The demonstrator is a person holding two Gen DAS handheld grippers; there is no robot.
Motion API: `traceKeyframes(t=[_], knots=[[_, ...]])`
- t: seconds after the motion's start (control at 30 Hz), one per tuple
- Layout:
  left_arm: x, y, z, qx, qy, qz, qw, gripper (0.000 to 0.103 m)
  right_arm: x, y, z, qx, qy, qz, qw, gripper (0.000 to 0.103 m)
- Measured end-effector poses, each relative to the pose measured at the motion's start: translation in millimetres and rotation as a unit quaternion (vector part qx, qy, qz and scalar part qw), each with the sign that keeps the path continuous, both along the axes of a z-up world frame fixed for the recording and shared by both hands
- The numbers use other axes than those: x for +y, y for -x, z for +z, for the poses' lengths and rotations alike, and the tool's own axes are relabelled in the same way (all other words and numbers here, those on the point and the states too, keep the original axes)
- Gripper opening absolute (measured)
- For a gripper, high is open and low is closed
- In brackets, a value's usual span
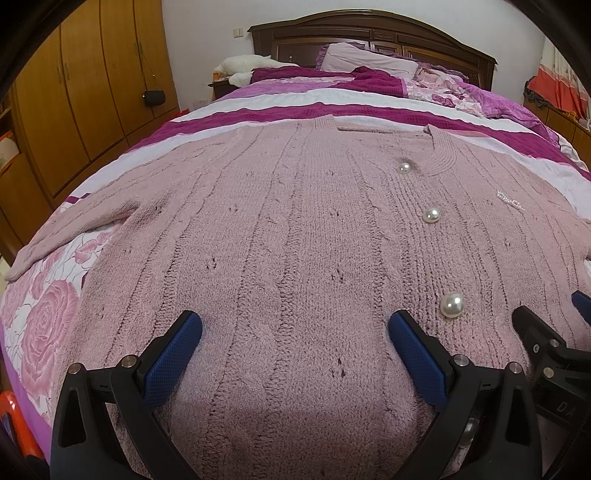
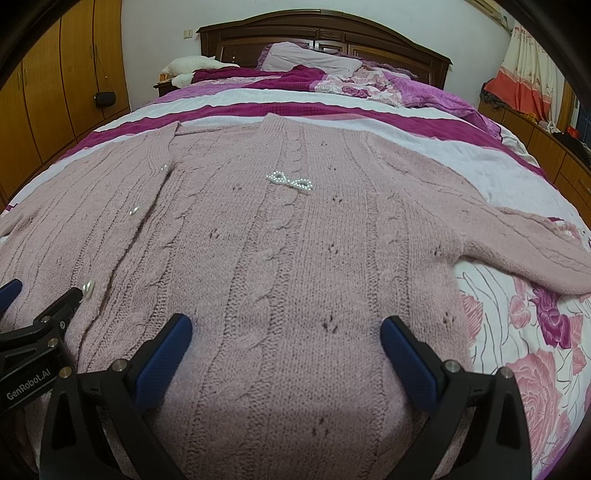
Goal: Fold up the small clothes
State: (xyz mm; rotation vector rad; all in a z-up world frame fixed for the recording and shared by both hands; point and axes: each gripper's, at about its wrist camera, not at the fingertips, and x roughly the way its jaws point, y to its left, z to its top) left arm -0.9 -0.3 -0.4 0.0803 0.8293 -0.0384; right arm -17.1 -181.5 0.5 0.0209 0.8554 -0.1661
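Note:
A pale pink cable-knit cardigan lies spread flat, front up, on the bed, with pearl buttons down its closed front. In the right wrist view the cardigan shows a beaded bow on the chest. Its left sleeve lies out to the left, its right sleeve out to the right. My left gripper is open, just above the left half near the hem. My right gripper is open, just above the right half. Each gripper shows at the edge of the other's view.
The bed has a magenta and white striped cover and a rose-print sheet. Pillows and a dark wooden headboard are at the far end. A wooden wardrobe stands to the left.

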Motion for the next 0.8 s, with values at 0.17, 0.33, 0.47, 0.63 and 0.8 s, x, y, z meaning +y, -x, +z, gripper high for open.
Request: traceKeyframes(t=[0.17,0.33,0.47,0.63,0.8], knots=[[0.0,0.1,-0.1,0.000,0.000,0.000,1.0000,0.084,-0.3,0.3,0.3,0.000,0.000,0.000,1.000,0.103],[-0.1,0.3,-0.1,0.000,0.000,0.000,1.0000,0.084,-0.5,0.5,0.5,0.000,0.000,0.000,1.000,0.103],[-0.1,0.4,0.5,0.000,0.002,-0.001,1.0000,0.084,-0.4,0.6,0.7,0.000,0.001,0.000,1.000,0.103],[0.9,1.2,3.3,0.000,0.006,-0.002,1.0000,0.084,-0.4,0.7,0.8,0.000,0.001,0.000,1.000,0.103],[1.0,1.2,3.2,0.000,0.006,-0.002,1.0000,0.084,-0.5,0.5,0.6,0.000,0.001,0.000,1.000,0.103]])
